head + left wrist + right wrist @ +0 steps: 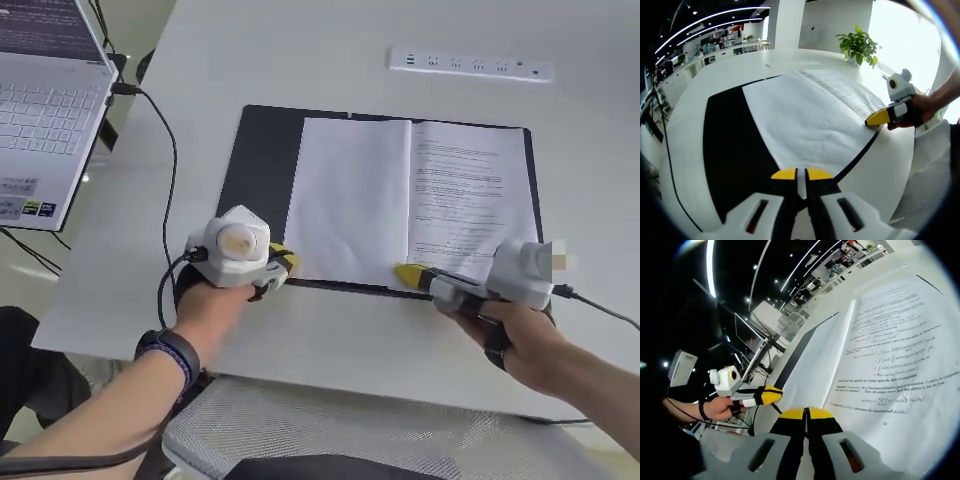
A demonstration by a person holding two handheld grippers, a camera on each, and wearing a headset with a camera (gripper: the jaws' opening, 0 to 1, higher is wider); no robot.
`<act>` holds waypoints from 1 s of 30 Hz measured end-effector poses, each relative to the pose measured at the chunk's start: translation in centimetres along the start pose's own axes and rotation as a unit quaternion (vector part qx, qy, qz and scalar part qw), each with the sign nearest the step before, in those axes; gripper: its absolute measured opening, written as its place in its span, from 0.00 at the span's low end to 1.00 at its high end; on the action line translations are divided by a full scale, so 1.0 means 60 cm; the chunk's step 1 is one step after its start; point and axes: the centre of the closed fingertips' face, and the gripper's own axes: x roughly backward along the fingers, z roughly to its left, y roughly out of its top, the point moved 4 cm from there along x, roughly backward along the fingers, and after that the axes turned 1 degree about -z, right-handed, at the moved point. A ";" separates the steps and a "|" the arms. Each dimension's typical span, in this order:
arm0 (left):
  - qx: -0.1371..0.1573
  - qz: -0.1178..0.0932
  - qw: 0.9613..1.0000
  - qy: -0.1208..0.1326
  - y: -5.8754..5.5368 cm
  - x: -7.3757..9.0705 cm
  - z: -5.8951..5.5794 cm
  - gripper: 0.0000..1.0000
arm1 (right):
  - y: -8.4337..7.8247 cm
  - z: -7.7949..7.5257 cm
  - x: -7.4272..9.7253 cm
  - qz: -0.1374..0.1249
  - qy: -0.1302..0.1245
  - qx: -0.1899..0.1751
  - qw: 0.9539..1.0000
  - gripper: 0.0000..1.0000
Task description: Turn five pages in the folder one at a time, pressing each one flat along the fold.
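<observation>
1. Head view.
   - Folder [262, 160]: black, lying open and flat on the white table [290, 60], centre of the field.
   - Blank page [350, 195]: covers the left half short of the cover's left border. Printed page [468, 190]: covers the right half. The two meet at the fold.
   - Left gripper [284, 262]: yellow tips at the folder's near edge, by the blank page's near left corner. From here I cannot tell how the jaws stand.
   - Right gripper [409, 272]: yellow tips at the near end of the fold, on the folder's bottom edge.
   - Power strip [468, 64]: white, beyond the folder.
   - Laptop [45, 100]: open, far left, with a black cable [168, 150] running down past it.
   - Wristband [172, 350]: dark, on the left wrist.
   - Chair [300, 430]: grey mesh, below the table's edge.

2. Left gripper view.
   - Left gripper [801, 173]: jaws together, nothing between them, over the near edge of the folder [725, 150] where black cover meets blank page [805, 120].
   - Right gripper [879, 117]: hand-held, tip down at the edge of the paper on the right.
   - Plant [858, 46]: green, on the table's far side.

3. Right gripper view.
   - Right gripper [806, 413]: jaws together, holding nothing, at the near margin of the printed page [895, 355], just beside the fold.
   - Blank page [825, 360]: left of the fold, with a strip of black cover beyond it.
   - Left gripper [771, 395]: at left, held in a hand [722, 407], its yellow tip pointing toward the folder's edge.
</observation>
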 end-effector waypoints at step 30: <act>-0.002 0.011 1.000 -0.009 0.001 0.002 -0.003 0.07 | -0.008 0.008 0.007 0.032 -0.009 0.019 0.999 0.00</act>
